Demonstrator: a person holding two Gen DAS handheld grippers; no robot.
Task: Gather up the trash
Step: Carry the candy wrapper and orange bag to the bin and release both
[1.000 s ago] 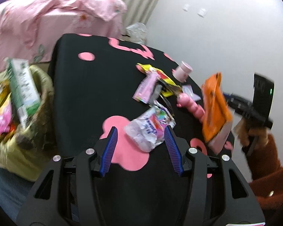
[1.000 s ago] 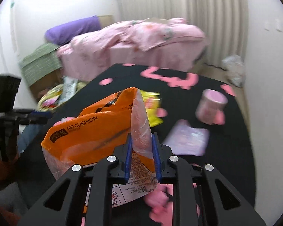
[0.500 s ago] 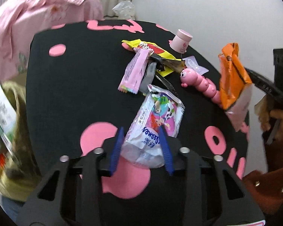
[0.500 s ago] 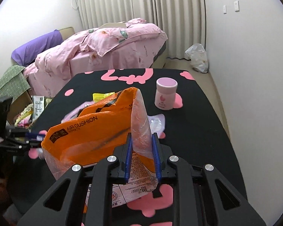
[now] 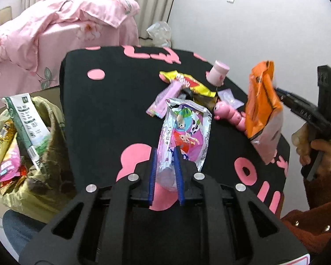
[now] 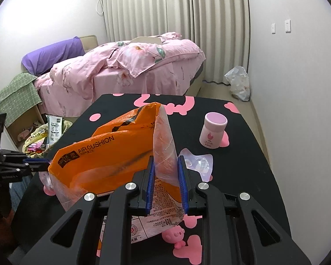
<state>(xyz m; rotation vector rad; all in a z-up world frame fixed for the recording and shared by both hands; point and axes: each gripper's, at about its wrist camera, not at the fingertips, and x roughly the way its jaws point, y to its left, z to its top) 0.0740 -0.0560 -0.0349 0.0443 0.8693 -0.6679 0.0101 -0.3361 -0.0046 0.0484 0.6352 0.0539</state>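
We see the left gripper (image 5: 165, 174) closing its blue pads on the near end of a clear cartoon-printed snack wrapper (image 5: 185, 132), which is pinched between them and stretches away from the jaws over the black table (image 5: 112, 110) with its pink shapes. The right gripper (image 6: 166, 184) has its jaws narrow and clamped on the transparent edge of an orange "AIR CUSHION" bag (image 6: 112, 156), which hangs above the table; from the left wrist view the same bag (image 5: 261, 101) dangles from that gripper at the right, held by a hand (image 5: 313, 148) in a rust-coloured sleeve. More litter lies on the table beyond the wrapper: a yellow snack packet (image 5: 187, 81), a pale pink striped wrapper (image 5: 165, 97) beside it, and a small clear lilac packet (image 5: 229, 97) near a pink caterpillar toy (image 5: 229, 114). A pink-capped jar (image 6: 213, 132) stands upright toward the far right of the table. Off the table's left edge we find an olive-yellow trash bag (image 5: 44, 150), open at the top and already stuffed with packets, a green-and-white carton (image 5: 28, 123) sticking up out of it. Behind the table are a bed with pink floral bedding (image 6: 132, 70) and pleated curtains.
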